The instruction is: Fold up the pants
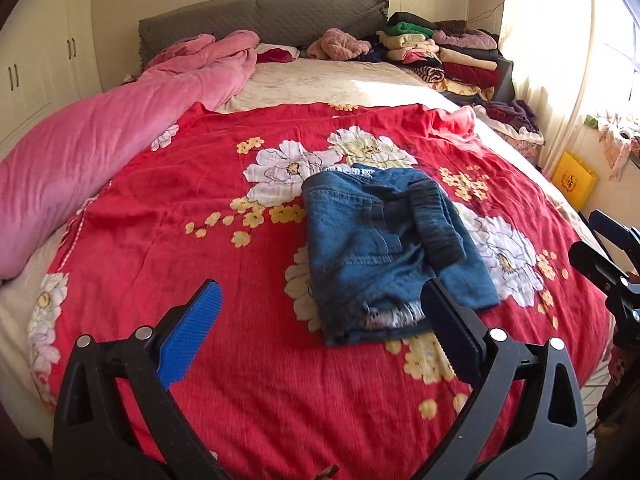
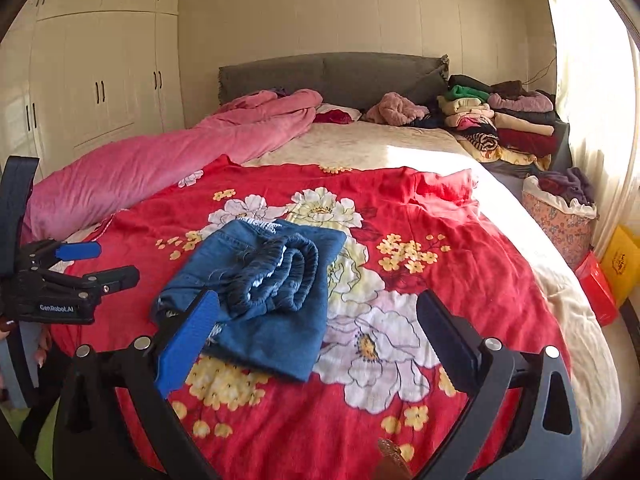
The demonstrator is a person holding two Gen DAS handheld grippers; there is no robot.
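Left wrist view: blue denim pants (image 1: 384, 248) lie folded into a compact bundle on the red floral blanket (image 1: 200, 208) covering the bed (image 1: 320, 76). Long axis runs from the near edge toward the headboard (image 1: 260, 16); the dark elastic waistband (image 1: 436, 224) lies on top at the bundle's right side, frayed hems at the near end. Left gripper (image 1: 320, 332) hovers near the bundle's near edge, jaws released and wide, holding nothing. Right gripper (image 2: 316, 336) likewise stands with jaws spread, empty, above the bundle's near corner. Floral fabric basket (image 2: 560, 216) beside the bed holds purple clothing (image 2: 568, 184).
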